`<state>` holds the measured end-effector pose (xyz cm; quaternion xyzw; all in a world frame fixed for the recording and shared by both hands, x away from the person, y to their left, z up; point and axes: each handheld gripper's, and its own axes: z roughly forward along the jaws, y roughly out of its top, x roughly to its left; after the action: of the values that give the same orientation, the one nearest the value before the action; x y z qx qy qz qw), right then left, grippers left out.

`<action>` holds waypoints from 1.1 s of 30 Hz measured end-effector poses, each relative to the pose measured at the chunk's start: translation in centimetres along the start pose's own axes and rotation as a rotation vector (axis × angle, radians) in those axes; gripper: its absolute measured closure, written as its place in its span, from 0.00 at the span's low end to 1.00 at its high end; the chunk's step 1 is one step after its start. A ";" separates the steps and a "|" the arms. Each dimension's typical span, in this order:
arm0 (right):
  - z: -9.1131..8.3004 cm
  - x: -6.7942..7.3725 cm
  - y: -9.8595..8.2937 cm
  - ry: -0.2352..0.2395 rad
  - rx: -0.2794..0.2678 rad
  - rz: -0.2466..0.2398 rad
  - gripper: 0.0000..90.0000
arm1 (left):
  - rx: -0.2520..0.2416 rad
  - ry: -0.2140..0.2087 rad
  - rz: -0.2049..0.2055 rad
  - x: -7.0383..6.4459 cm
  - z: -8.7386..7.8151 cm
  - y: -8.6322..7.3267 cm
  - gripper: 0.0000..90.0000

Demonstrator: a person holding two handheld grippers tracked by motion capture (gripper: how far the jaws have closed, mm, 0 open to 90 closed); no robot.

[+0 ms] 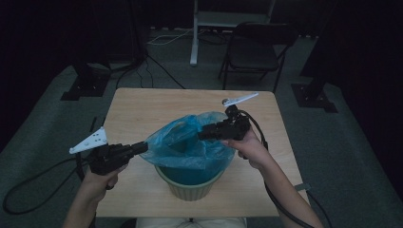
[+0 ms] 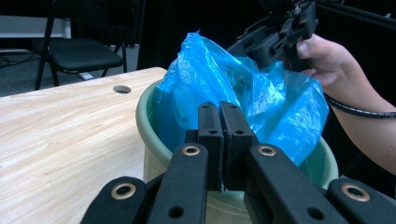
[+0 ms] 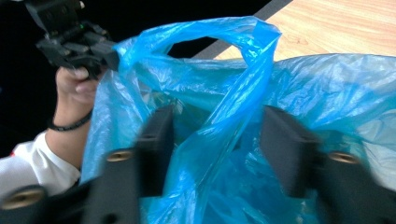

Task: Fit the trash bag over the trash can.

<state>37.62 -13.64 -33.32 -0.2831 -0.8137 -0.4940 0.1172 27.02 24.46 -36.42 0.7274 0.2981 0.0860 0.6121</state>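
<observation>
A pale green bucket (image 1: 190,188) stands near the front edge of the wooden table (image 1: 142,109), lined with a blue plastic bag (image 1: 185,142). My left gripper (image 1: 142,147) is shut on the bag's left edge and stretches it out past the bucket's rim. In the left gripper view the jaws (image 2: 220,109) press together in front of the bag (image 2: 261,102) and the bucket rim (image 2: 144,116). My right gripper (image 1: 202,134) hovers over the bag's right side. It is open (image 3: 218,119), and a twisted strip of the bag (image 3: 327,84) runs between its jaws.
A black folding chair (image 1: 256,50) and a white stand leg (image 1: 195,38) are beyond the table's far edge. Dark stand bases and cables lie on the grey floor at both sides. The tabletop has a small round hole (image 2: 122,89).
</observation>
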 end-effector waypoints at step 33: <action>1.5 4.0 -16.3 0.129 -0.018 0.043 1.00 | 0.246 -0.014 0.024 -0.3 -0.3 -7.1 0.99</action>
<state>25.14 -16.65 -44.21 -0.2691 -0.7938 -0.5159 0.1773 24.32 25.05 -42.92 0.8011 0.2932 0.0508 0.5192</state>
